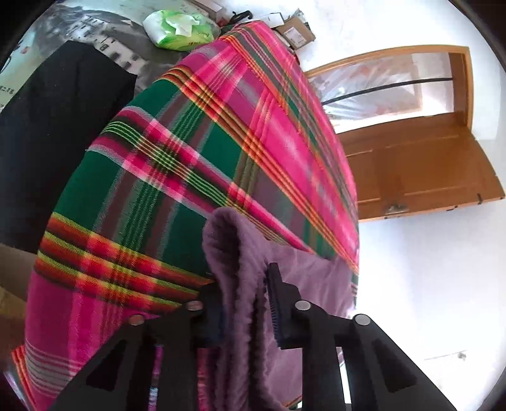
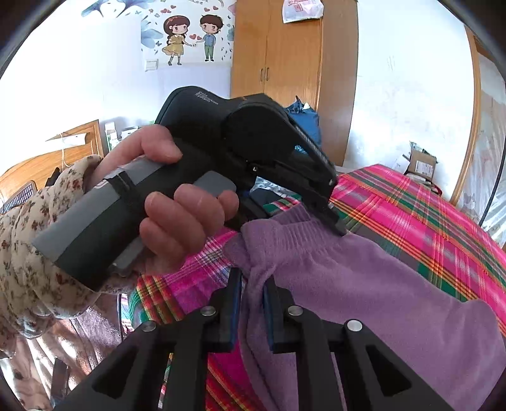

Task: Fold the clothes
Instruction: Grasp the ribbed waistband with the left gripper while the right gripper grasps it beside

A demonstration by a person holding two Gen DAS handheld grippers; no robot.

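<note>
Purple fleece garment (image 2: 363,284) lies draped over a plaid blanket (image 1: 189,158) of pink, green and orange stripes that covers the bed. Both grippers hold this garment near one edge.

Left gripper (image 1: 243,303): the jaws are clamped on a bunched fold of the purple fleece, which rises between the two black fingers (image 1: 278,303) and drops over the near side. In the right wrist view the same gripper (image 2: 332,218) appears from the side, with its tip pressed into the ribbed edge of the garment. A hand (image 2: 177,215) in a floral sleeve (image 2: 28,253) grips its grey and black handle.

Right gripper (image 2: 253,309): the jaws are closed on a gathered strip of the same fleece, with the cloth pinched between the blue pads (image 2: 235,303) and spreading out to the right across the blanket.

Surroundings: a black cloth (image 1: 57,132) lies on the bed to the left of the blanket, with a green and white packet (image 1: 180,28) beyond it. A wooden door (image 1: 411,158) stands open against a white wall. A wooden wardrobe (image 2: 294,63) and a cartoon wall sticker (image 2: 193,38) of two children show in the right wrist view, together with a cardboard box (image 2: 422,162) beyond the blanket.
</note>
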